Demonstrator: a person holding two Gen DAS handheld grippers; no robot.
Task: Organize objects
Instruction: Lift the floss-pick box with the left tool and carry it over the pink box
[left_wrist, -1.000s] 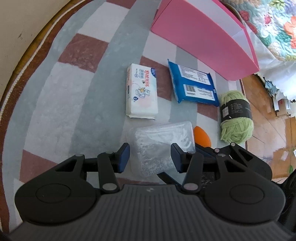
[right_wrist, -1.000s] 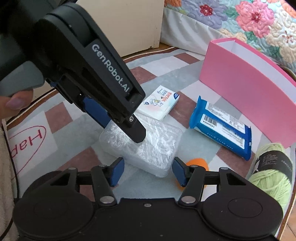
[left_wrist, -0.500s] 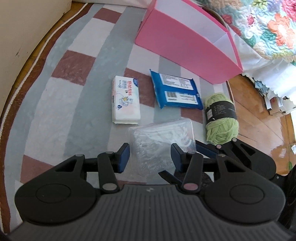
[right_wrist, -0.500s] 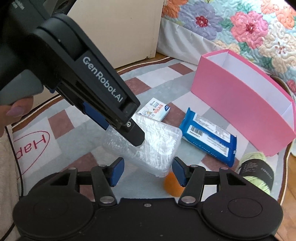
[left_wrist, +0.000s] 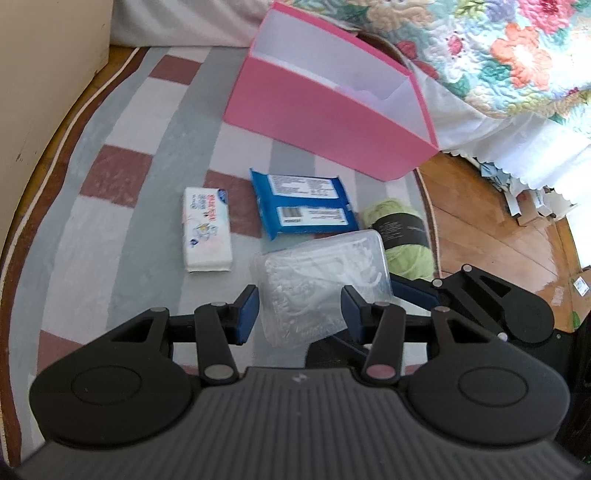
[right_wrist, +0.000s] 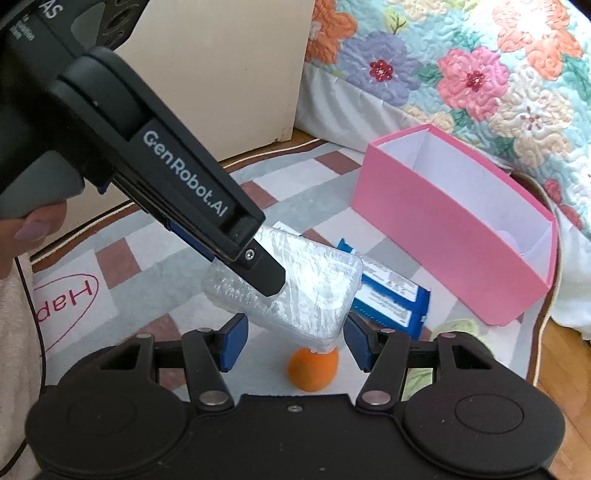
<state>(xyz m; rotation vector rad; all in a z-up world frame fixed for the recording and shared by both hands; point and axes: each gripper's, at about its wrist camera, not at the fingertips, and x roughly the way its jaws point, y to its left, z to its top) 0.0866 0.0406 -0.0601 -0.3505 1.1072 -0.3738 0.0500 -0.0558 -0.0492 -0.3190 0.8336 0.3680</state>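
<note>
Both of my hand-held grippers are on the clear box (left_wrist: 321, 284) right now: the left hand-held gripper (left_wrist: 299, 306) is clamped on its near end, and the right hand-held gripper (right_wrist: 293, 332) pinches the other end, so the box hangs in the air between them, tilted, above the rug (left_wrist: 122, 236). An orange ball (right_wrist: 313, 369) sits on the rug right under it.

To do this well I'd keep both hands moving together (any twist and that slick plastic could slip), level it out, then carry it over the wipes (left_wrist: 304, 201) to the pink bin (right_wrist: 454, 236) and lower it in lengthwise.

Versus a second ago: the box was down on the rug, now it's clearly off it, and the bin shows more fully. Tissues (left_wrist: 207, 229) and yarn (left_wrist: 402, 236) haven't budged.
</note>
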